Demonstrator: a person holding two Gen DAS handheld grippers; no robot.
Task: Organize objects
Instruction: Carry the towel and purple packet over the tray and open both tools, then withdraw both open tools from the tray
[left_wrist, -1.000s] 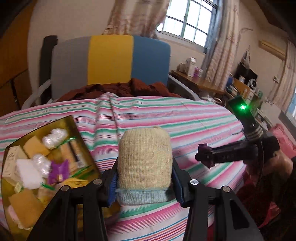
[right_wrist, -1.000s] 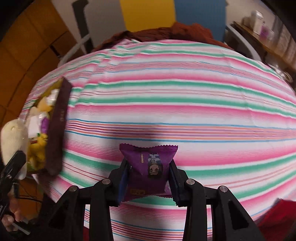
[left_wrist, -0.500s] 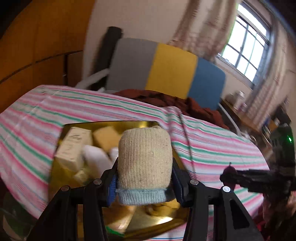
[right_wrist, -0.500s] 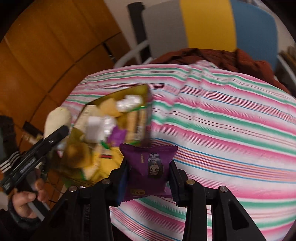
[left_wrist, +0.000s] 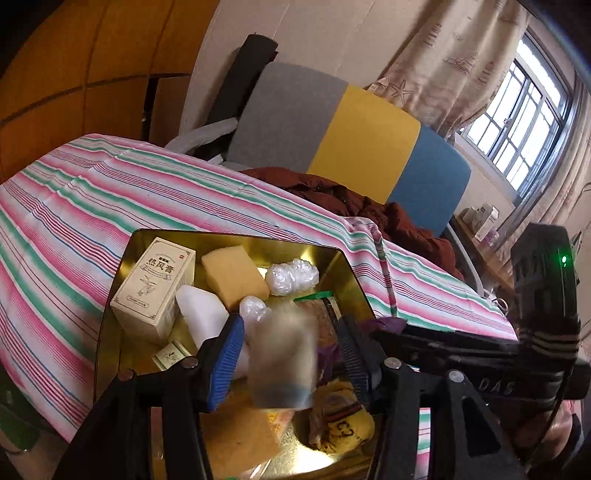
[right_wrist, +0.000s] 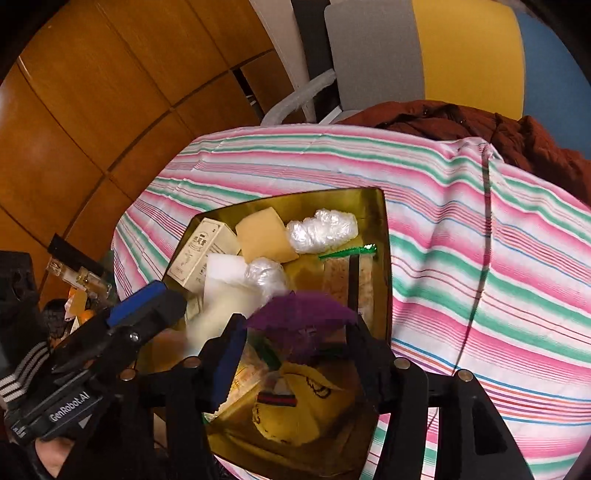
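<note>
the blurry beige knitted roll (left_wrist: 282, 363) hangs loose between the wide-apart pads of the left gripper (left_wrist: 288, 356), right above the gold metal tin (right_wrist: 380, 221) full of odds and ends on the striped tablecloth (right_wrist: 480, 236), and beside it the right gripper (right_wrist: 295, 347) is spread too, its smeared purple snack packet (right_wrist: 301, 317) free over that tin.

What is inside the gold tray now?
In the gold tray: a cream box, a yellow sponge, two plastic wads, a white block, a green clip and a yellow bag. The grippers cover the rest.
</note>
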